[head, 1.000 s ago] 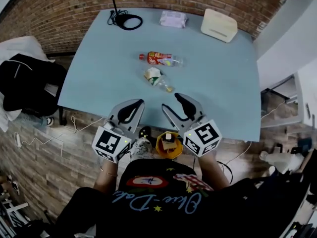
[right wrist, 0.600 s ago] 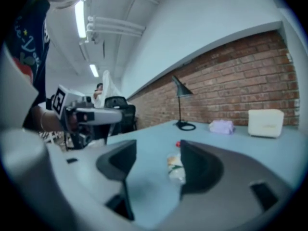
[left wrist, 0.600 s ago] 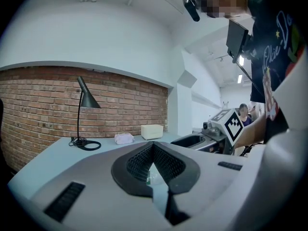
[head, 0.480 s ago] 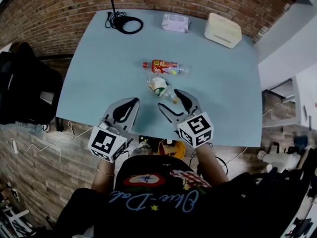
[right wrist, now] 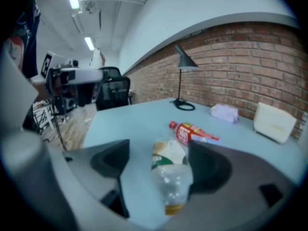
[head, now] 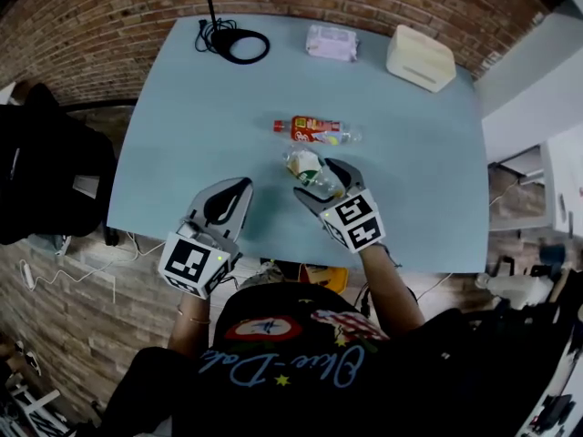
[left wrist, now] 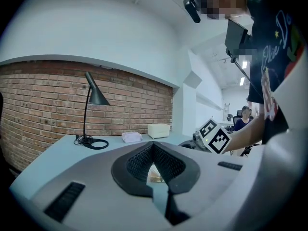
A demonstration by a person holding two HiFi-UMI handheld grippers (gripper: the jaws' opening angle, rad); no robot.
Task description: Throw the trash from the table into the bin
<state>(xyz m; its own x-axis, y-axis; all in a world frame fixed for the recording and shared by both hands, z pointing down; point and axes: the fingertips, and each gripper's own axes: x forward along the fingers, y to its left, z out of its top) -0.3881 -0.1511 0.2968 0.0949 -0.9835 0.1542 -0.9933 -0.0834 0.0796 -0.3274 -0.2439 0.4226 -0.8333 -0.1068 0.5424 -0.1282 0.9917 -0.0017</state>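
Clear plastic bottle (right wrist: pixel 168 177) lying lengthwise between right tongs (right wrist: pixel 159 146), just opening wide, left tongs (left wrist: pixel 154 148) closed.

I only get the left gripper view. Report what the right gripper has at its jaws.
Observer: The right gripper has its jaws wide, having just been opening. The clear bottle lies on the table between them, not gripped.
Operator: List any other trash near it.
Observer: A red bottle lies on its side just beyond the clear one.
Operator: Find me the bin.
Observer: The head view shows part of a yellow container under the table's near edge. It is probably the bin, but most of it is hidden.
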